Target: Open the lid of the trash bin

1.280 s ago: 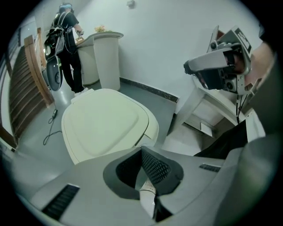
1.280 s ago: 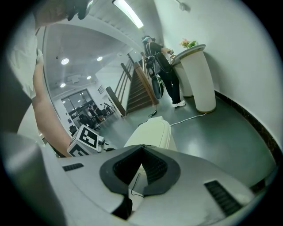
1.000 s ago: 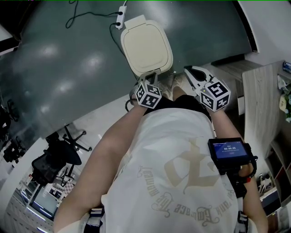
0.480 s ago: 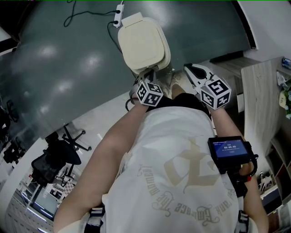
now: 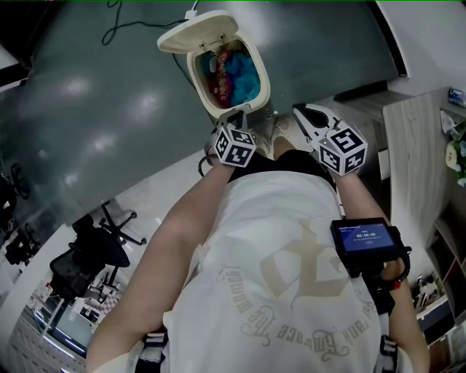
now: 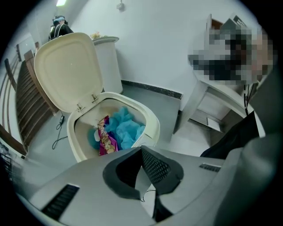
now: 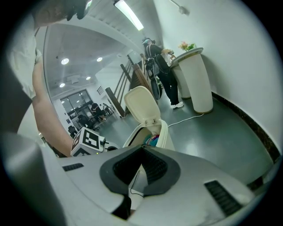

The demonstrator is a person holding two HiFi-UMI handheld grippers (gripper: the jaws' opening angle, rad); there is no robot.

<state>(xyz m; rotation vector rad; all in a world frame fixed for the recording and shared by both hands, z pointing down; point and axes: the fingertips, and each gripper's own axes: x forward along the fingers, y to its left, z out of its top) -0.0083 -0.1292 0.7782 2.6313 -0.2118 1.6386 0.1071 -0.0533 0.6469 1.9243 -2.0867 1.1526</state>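
The cream trash bin stands on the dark floor just ahead of my feet, its lid swung up at the far-left side. Blue crumpled waste and a pink wrapper lie inside; the raised lid leans back on its hinges. My left gripper is at the bin's near rim, jaws shut and holding nothing. My right gripper hovers to the right of the bin, also shut and holding nothing, and sees the bin from the side.
A power strip with a black cable lies on the floor behind the bin. A wooden shelf unit stands to the right, and an office chair to the left. A tall white pedestal and a standing person are beyond the bin.
The bin's lid has gone from flat shut to swung up, showing the waste inside. Both grippers have stayed almost where they were.
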